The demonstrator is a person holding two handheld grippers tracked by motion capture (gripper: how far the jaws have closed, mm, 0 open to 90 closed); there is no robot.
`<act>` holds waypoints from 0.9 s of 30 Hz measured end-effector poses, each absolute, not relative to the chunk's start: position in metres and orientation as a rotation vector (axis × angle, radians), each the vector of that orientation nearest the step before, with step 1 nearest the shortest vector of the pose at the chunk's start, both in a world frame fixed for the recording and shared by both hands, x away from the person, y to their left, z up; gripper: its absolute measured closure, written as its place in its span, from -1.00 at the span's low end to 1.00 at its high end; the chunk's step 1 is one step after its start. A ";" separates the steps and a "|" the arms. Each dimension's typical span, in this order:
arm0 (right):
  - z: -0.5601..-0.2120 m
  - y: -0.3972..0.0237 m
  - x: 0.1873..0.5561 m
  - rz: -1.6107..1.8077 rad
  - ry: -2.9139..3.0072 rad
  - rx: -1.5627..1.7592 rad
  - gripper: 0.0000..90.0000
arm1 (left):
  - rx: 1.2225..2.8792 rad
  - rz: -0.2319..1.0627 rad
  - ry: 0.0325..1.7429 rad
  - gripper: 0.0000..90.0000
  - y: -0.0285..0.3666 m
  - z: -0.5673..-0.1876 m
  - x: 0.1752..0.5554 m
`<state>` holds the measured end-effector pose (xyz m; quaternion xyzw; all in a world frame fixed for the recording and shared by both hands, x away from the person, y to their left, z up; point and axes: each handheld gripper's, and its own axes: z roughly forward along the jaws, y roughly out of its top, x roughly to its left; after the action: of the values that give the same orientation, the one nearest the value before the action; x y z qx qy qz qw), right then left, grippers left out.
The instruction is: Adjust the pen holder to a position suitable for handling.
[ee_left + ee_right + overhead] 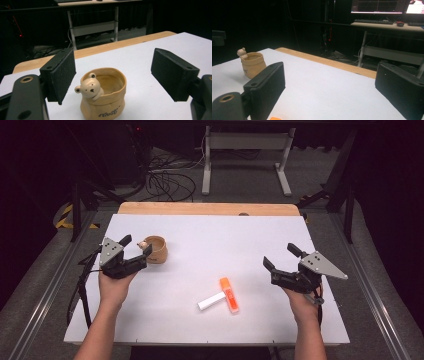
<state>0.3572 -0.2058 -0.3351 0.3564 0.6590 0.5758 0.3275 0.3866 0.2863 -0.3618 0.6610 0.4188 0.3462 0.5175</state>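
Observation:
A tan sack-shaped cup [156, 250] with a small bear figure [144, 244] on its rim stands upright at the left of the white table top [235, 240]. My left gripper [136, 247] is open, one jaw on each side of the cup [103, 96], and neither pad touches it. The bear [90, 88] faces the left gripper's camera. At the right, my right gripper [280, 256] is open and empty above bare table, and it sees the cup [253, 64] far off. An orange marker [229, 295] and a white stick [211, 301] lie touching near the table's front middle.
A wooden strip [210, 208] runs along the table's far edge. Beyond it are a white desk frame [245, 157] and cables on the floor [167, 182]. A desk with monitors [384, 6] and a keyboard stands in the dark background.

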 end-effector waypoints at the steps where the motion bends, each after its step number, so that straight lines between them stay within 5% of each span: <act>1: -0.335 -0.206 0.357 1.508 1.726 0.933 -0.78 | 1.588 0.832 1.007 -0.55 0.286 -0.363 0.388; 27: -0.339 -0.200 0.360 1.509 1.743 0.930 -0.78 | 1.578 0.836 1.188 -0.41 0.289 -0.401 0.427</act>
<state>0.3600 -0.2003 -0.3390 0.3542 0.6639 0.5746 0.3219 0.4275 0.2887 -0.4008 0.6462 0.4864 0.3425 0.4781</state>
